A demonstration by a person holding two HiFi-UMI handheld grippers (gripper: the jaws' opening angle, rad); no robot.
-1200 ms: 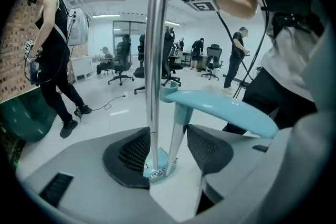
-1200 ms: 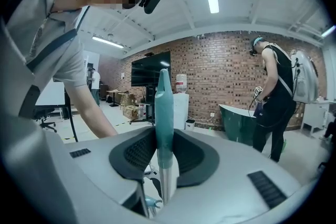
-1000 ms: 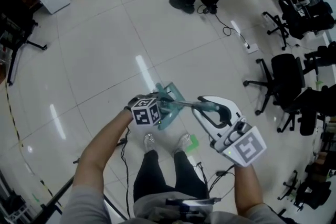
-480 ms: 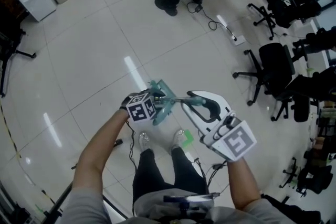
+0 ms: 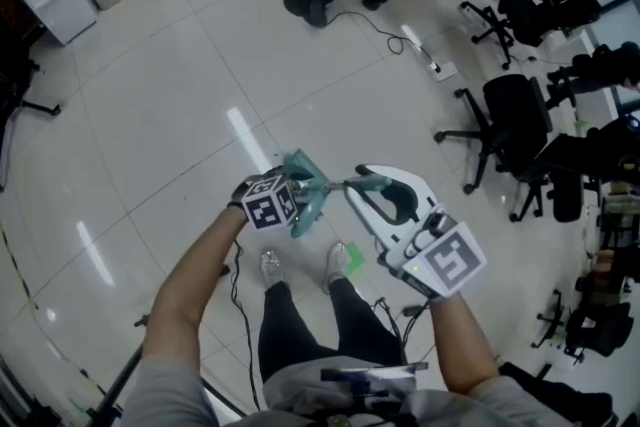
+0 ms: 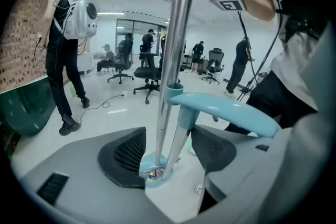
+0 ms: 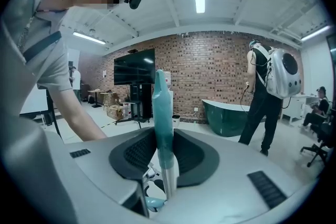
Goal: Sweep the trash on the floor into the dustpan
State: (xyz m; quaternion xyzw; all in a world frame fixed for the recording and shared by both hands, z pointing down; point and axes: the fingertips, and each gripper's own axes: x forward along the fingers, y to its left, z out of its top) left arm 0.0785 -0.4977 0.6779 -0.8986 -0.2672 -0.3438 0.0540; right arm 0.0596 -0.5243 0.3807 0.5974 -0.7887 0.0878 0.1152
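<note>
Your left gripper (image 6: 167,150) is spread wide and its jaws have just been opening. Two stems stand between them: the metal broom pole (image 6: 176,34) and the teal dustpan handle (image 6: 226,110). The left pad is clear of the pole. The right pad sits v. close to the teal stem, and contact there is hard to tell.

Straight below that gripper, past the jaws, the dustpan (image 6: 148,180) shows only as a small teal patch. The rest is cut off by the gripper body. Coloured bits of trash (image 6: 153,171) lie in it, too small to tell apart.

Your right gripper (image 7: 164,157) pinches the broom's teal grip (image 7: 161,107), pads tight on both sides. The pole's lower end drops out of sight under the gripper.

In the head view the marker cube (image 5: 268,205) covers the left gripper's jaws, w/ a bit of the dustpan peeking out just beyond it. Can't make out the broom's brush end in any view. An office chair (image 5: 515,120) stands well off on the right gripper's side.
</note>
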